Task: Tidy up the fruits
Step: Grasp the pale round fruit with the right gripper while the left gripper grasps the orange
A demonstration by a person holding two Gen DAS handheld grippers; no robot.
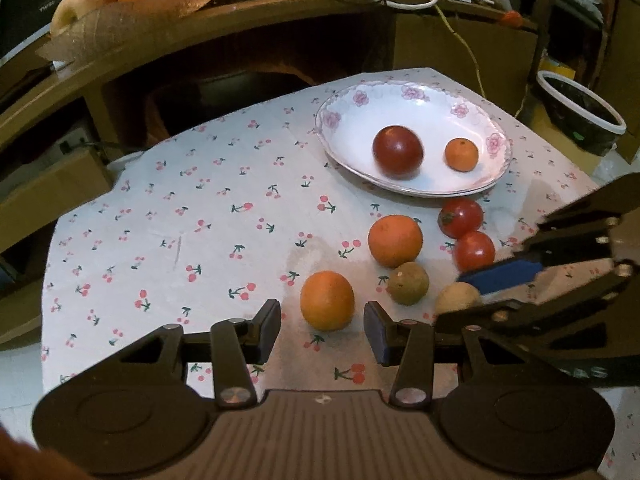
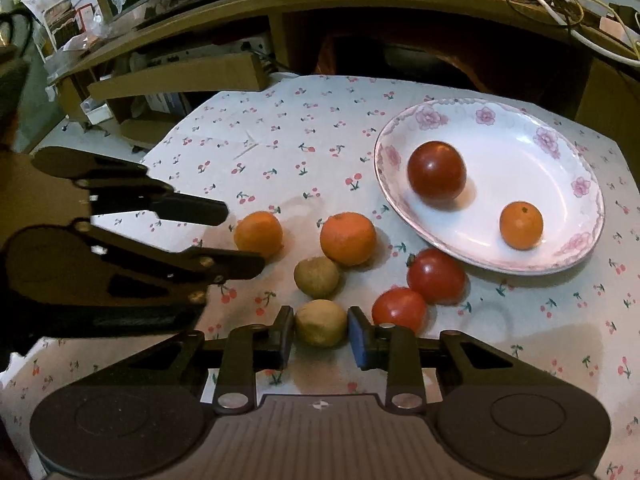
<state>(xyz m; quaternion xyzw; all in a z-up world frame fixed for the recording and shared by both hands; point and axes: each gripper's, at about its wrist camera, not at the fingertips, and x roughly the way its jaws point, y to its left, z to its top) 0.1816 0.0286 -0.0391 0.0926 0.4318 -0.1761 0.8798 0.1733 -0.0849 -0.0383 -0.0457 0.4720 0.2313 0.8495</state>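
Fruits: six lay loose on the cherry-print cloth [image 2: 280, 128], low and right of centre in the left wrist view, just below the flowered plate [image 1: 344, 100]; two more sat in the plate.
Count on cloth: two oranges, two red tomatoes, two brown-green kiwi-like fruits.
Count in plate: one dark red tomato [image 2: 437, 171], one small orange [image 2: 521, 225].
Right gripper [image 2: 320, 338]: jaws closed in on the pale brown fruit [image 2: 321, 323] at lower centre of its own view, pads against both of its sides.
Left gripper [image 1: 322, 330]: jaws apart, straddling the nearer orange [image 1: 327, 300] at lower centre, pads not touching it.
Handling, judged: all looked light and round, apt to roll; the tomatoes [image 2: 436, 276] probably soft and thin-skinned, so a gentle squeeze; the oranges firmer.
Hold: across the widest middle, pads on opposite sides.
Other fruit: the second orange [image 2: 348, 239] and the greener brown fruit [image 2: 317, 277] lay touching.
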